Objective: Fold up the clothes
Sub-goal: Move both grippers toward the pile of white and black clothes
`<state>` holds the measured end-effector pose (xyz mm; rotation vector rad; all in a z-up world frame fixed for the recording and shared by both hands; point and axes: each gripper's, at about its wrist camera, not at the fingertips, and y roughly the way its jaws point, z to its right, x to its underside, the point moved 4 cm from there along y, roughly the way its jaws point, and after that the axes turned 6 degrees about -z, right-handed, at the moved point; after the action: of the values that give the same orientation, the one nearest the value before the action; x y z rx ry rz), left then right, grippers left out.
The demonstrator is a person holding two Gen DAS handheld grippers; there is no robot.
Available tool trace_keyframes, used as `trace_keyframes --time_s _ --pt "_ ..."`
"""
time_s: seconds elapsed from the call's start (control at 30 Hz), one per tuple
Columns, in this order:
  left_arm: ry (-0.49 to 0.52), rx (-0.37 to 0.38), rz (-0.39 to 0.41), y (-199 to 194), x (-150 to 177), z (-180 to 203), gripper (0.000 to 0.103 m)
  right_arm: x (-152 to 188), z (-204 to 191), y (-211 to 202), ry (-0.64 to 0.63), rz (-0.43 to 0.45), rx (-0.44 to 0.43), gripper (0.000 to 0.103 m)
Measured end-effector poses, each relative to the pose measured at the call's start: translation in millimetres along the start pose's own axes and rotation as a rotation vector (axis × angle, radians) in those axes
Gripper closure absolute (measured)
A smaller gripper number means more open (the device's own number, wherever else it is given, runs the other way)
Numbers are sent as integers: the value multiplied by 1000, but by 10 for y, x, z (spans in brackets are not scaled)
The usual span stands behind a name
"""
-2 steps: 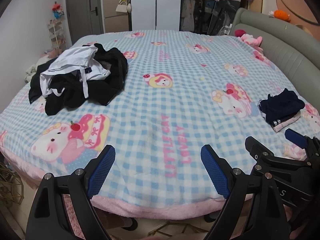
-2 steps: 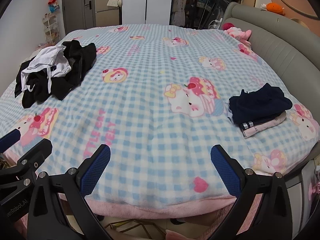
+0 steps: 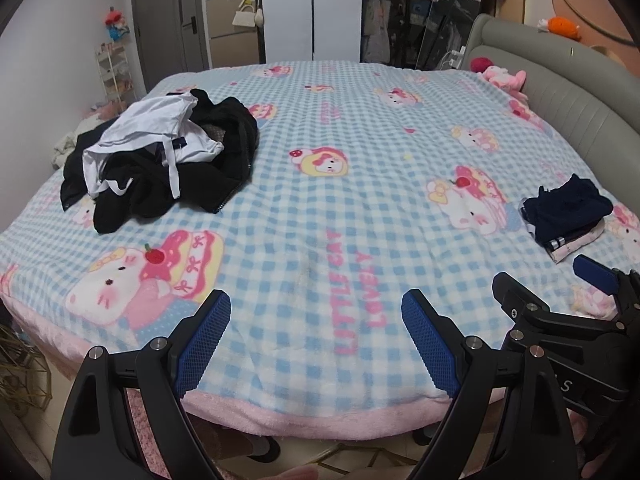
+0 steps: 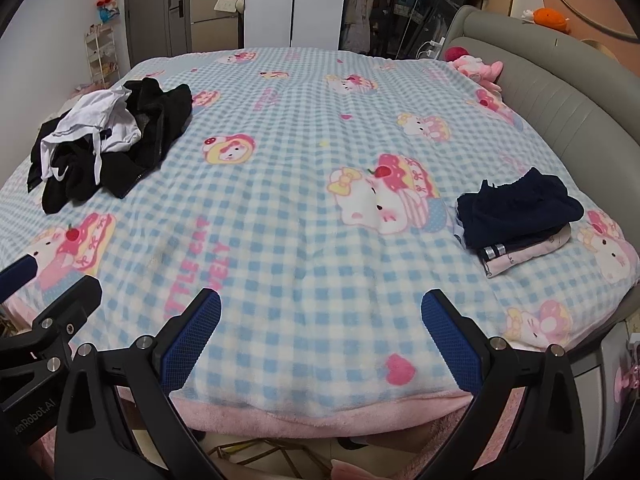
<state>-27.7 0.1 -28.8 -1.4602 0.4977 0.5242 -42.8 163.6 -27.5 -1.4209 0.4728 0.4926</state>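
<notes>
A heap of unfolded clothes [image 3: 160,164] [image 4: 108,140], black garments with a white one on top, lies on the left side of the bed. A small stack of folded clothes [image 3: 566,216] [image 4: 516,216], dark navy on top, sits at the right side. My left gripper [image 3: 316,312] hangs open over the bed's near edge with nothing between its blue pads. My right gripper [image 4: 320,312] is open too, empty, just to its right above the same edge. Both are well short of either pile.
The bed carries a blue checked blanket [image 3: 340,200] with cartoon cats and a pink hem. A grey padded headboard [image 4: 560,92] curves along the right. Pink plush toys [image 4: 476,66] lie by it. Wardrobes and a shelf rack stand beyond the bed.
</notes>
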Motion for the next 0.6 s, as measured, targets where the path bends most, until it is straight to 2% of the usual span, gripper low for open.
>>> trace_keyframes --time_s 0.1,0.13,0.2,0.27,0.43,0.6 --pt "-30 37 -35 61 -22 -91 14 -3 24 -3 6 0 -12 1" --pt "-28 32 -23 46 -20 -111 14 -5 29 2 2 -3 -8 1" --pt "9 -24 -9 19 -11 -35 14 -7 38 13 -5 -9 -2 1" --pt "10 -33 -2 25 14 7 14 -3 13 19 -14 3 4 1" --pt "14 6 -4 94 -8 44 14 -18 11 47 -38 35 -3 1" --pt "46 31 22 78 -184 100 14 -152 49 64 -17 39 -34 1"
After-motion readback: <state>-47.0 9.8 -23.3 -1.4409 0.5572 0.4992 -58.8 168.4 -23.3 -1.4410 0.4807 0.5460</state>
